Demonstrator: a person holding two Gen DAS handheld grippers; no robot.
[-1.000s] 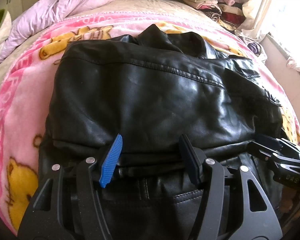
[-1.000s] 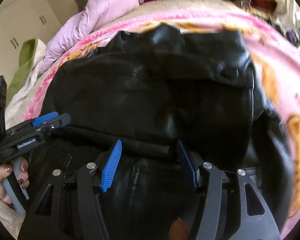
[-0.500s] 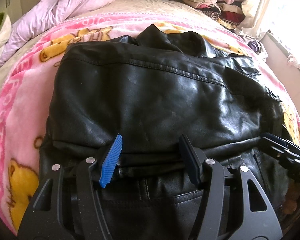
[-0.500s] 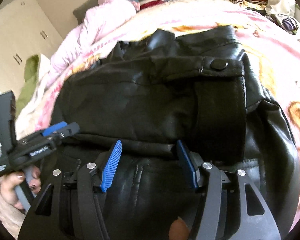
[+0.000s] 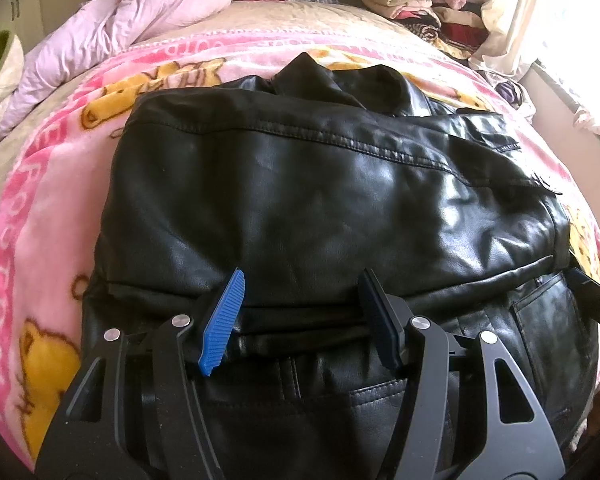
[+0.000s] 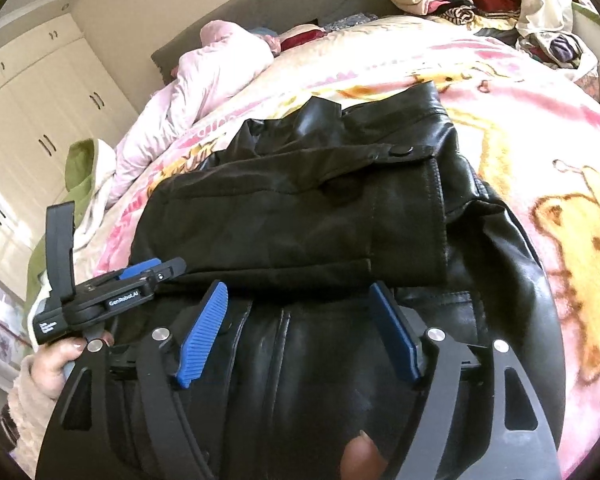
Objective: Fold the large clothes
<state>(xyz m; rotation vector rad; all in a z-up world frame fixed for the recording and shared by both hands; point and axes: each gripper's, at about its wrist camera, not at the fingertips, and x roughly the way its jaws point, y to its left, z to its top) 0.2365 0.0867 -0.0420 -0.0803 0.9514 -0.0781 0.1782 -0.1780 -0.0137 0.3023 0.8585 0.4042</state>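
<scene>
A black leather jacket (image 5: pixel 320 200) lies partly folded on a pink cartoon blanket (image 5: pixel 40 208), sleeves laid across its body. It also shows in the right wrist view (image 6: pixel 300 208), with a snap-buttoned cuff (image 6: pixel 404 151) on top. My left gripper (image 5: pixel 300 312) is open just above the jacket's near fold, holding nothing. My right gripper (image 6: pixel 300 320) is open over the lower part of the jacket, empty. The left gripper's body (image 6: pixel 112 300) shows at the left of the right wrist view.
A pale pink quilt (image 5: pixel 132 12) lies bunched at the bed's far left. Stacks of folded clothes (image 5: pixel 412 4) sit at the far right by a curtain. White wardrobes (image 6: pixel 32 120) stand to the left. A green cloth (image 6: pixel 84 160) lies by the bed edge.
The right gripper has pulled back and risen, so more of the jacket and bed shows. The left gripper has barely moved. Both stay open.
</scene>
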